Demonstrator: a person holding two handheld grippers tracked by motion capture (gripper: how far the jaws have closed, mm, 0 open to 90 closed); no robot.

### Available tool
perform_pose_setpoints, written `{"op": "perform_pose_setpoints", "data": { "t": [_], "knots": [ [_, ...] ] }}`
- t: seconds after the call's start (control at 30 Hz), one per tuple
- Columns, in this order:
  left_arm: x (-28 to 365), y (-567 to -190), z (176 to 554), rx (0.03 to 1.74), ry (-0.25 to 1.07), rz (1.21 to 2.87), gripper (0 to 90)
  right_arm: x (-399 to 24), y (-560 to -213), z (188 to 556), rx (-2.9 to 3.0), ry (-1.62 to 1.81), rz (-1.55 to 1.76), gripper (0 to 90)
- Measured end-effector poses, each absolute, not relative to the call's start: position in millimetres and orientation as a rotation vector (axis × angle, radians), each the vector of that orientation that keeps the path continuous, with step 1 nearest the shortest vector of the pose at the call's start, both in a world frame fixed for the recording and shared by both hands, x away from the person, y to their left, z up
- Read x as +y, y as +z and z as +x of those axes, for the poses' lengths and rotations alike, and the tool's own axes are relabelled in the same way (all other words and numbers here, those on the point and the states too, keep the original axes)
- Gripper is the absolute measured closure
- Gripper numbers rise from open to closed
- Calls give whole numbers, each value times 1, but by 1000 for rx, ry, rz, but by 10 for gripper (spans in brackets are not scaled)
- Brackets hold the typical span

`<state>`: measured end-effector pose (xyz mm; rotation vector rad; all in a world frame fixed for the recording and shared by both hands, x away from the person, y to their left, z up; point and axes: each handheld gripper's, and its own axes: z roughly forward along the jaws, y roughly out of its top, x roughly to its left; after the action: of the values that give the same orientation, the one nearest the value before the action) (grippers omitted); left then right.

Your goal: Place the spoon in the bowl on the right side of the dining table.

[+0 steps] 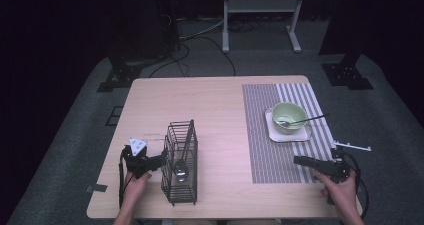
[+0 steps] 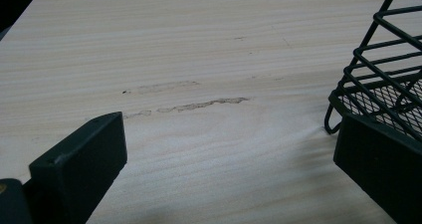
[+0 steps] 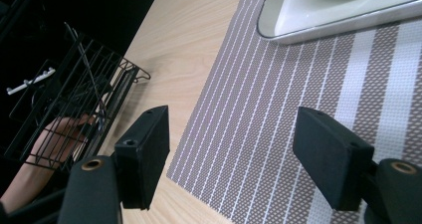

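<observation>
Wire utensil caddy (image 1: 180,162) with a ladle (image 1: 181,171) inside, just right of the left gripper (image 1: 161,161), apparently to steady it; jaws wide apart, one against its base. Right gripper (image 1: 298,160) wide open, empty, over the striped placemat (image 1: 260,135), bowl (image 1: 289,117) beyond.

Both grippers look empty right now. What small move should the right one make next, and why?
Probably ease the right gripper forward over the striped mat toward the green bowl. Its jaws stand open with nothing between them, and the dark-handled spoon leans out of that bowl on the white plate. The left gripper already sits against the wire caddy, as if steadying it.
</observation>
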<state>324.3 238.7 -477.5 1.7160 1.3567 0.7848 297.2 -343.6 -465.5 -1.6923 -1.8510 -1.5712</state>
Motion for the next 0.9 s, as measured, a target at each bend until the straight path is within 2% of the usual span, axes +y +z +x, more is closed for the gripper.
{"op": "perform_pose_setpoints", "data": {
  "t": [0.9],
  "knots": [
    [239,-477,324,1358,784,1718,0,-316,-468,277,-1923,-1523,-1584,289]
  ]
}}
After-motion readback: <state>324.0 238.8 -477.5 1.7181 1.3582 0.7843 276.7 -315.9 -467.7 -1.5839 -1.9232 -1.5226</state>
